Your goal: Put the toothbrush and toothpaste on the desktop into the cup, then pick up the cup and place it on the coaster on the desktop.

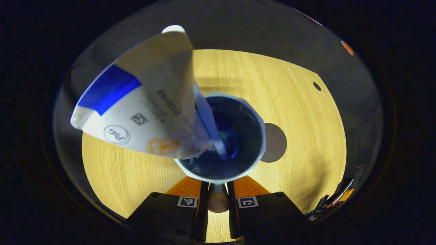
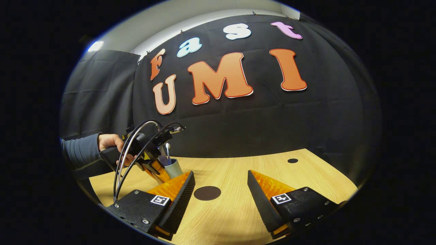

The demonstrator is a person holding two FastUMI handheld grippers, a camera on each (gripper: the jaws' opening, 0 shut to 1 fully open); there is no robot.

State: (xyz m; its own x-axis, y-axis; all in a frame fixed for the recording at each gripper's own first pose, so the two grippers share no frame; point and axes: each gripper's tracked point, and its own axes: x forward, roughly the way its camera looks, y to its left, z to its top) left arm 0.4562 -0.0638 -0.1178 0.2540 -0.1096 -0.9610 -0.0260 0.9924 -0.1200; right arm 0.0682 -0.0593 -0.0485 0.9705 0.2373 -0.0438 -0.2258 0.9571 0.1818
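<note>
I look straight down into a pale cup (image 1: 261, 136) with a blue inside. A white and blue toothpaste tube (image 1: 143, 102) leans out of it to the left, and a light toothbrush (image 1: 209, 119) stands beside the tube. My left gripper (image 1: 218, 183) is shut on the cup's near wall. In the right gripper view the cup (image 2: 174, 169) hangs tilted in the left gripper (image 2: 160, 170), the toothbrush (image 2: 167, 146) poking up. A dark round coaster (image 1: 274, 143) lies just right of the cup. My right gripper (image 2: 220, 173) stands open, with the coaster (image 2: 207, 193) on the desk beyond its fingers.
The wooden desktop (image 1: 306, 119) has a small dark hole (image 1: 317, 86) near its far right edge, seen too as the hole (image 2: 292, 160) in the right gripper view. A person's hand (image 2: 109, 141) in a grey sleeve holds the left gripper, with cables looping over it.
</note>
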